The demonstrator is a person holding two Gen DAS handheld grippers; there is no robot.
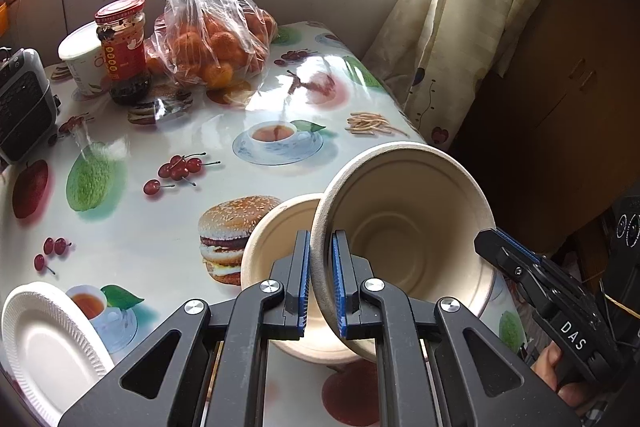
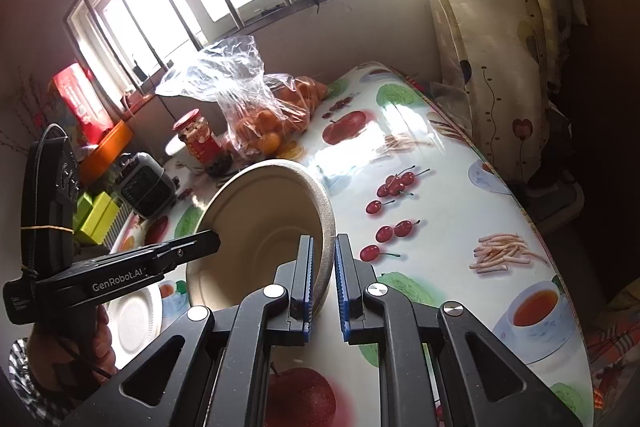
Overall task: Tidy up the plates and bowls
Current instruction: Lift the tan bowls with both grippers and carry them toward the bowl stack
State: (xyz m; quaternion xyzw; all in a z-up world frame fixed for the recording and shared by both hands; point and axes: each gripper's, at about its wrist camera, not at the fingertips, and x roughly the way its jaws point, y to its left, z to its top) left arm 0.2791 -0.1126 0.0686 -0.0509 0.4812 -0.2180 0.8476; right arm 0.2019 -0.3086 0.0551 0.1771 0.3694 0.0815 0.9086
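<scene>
Two grippers share one tilted bowl (image 1: 404,227): the left gripper (image 1: 321,283) has its jaws closed on the rim at one side, wall between the blue pads, and the right gripper (image 2: 322,283) pinches the rim on the opposite side, so the pulp bowl hangs between them above the table's near edge, its mouth tipped toward the left wrist camera. Directly beneath and slightly toward the table's middle sits a second pulp bowl (image 1: 276,239), upright on the table (image 1: 168,227) beside the printed hamburger; the held bowl's lower rim overlaps it in the left wrist view, though whether they touch I cannot tell. By my reading, the coming move is to level the carried bowl and lower it into the resting one, so what matters is that the target lies just below and a little left of the left jaws, with both hands about equally near. A white foam plate (image 1: 48,339) lies at the near left corner, well apart from the bowls. Along the far edge stand a red-lidded jar (image 1: 122,47), a white tub (image 1: 80,61) and a plastic bag of oranges (image 1: 216,43), with a small grey appliance (image 1: 24,103) at the left edge; none of these stands in the path.
</scene>
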